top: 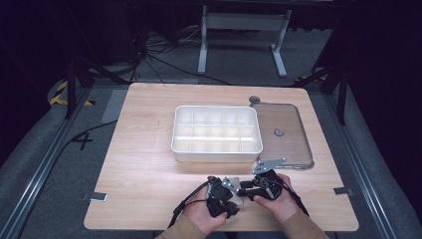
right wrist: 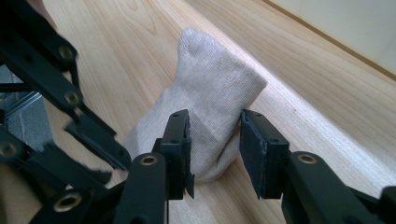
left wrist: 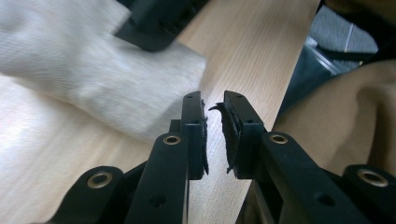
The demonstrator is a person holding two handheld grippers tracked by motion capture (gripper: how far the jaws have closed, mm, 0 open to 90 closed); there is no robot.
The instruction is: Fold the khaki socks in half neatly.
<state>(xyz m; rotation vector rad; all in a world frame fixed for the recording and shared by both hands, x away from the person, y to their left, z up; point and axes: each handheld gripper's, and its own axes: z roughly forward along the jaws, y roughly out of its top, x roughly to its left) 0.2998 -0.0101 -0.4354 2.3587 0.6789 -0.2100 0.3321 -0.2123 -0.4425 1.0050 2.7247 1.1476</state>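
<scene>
1. Near the table's front edge, the right gripper [right wrist: 215, 154] stands with its jaws partly open around the near end of a pale grey sock [right wrist: 210, 107]; the cloth lies between the jaws, touching the left one, with a gap showing before the right one, so the grasp does not look closed yet.

2. The left gripper [left wrist: 214, 135] holds its jaws narrowly apart with nothing between them; the sock [left wrist: 93, 84] lies ahead and to the left of those jaws, just beside them on the bare wood.

3. In the high view both grippers meet over the sock [top: 239, 198], the left gripper [top: 230, 195] and the right gripper [top: 245, 190] close together in the person's hands.

4. Farther out, beyond both sets of jaws, the white divided box [top: 217, 157] sits with every visible cell empty, its clear lid [top: 286, 149] off and lying beside it.

5. Judged from this, the work is at an early stage: the sock is not lifted or stowed.
</scene>
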